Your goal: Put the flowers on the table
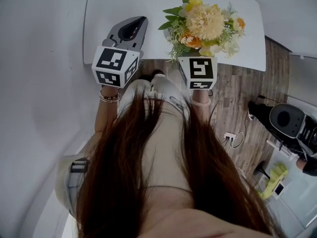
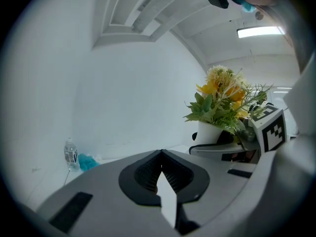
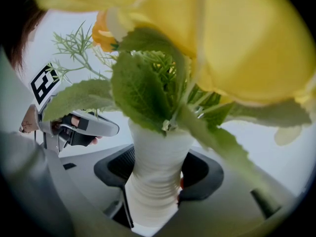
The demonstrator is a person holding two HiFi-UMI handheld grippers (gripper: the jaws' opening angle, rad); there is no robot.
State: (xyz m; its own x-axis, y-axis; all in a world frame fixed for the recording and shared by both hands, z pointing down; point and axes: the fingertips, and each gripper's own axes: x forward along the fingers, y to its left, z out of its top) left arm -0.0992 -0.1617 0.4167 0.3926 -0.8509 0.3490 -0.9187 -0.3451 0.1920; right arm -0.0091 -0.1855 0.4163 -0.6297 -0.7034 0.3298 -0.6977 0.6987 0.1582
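Right gripper (image 3: 156, 189) clamps white vase (image 3: 159, 154) holding flowers (image 1: 208, 23).

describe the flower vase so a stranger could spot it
Find the white table at the top of the head view. By its near edge the right gripper clamps a ribbed white vase. Only it holds yellow and orange flowers.

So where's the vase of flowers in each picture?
Head view: vase of flowers near the top, right of centre.
Left gripper view: right of centre.
Right gripper view: fills the middle, held in the right gripper.
Shared landmark: the left gripper, shown in all three views.
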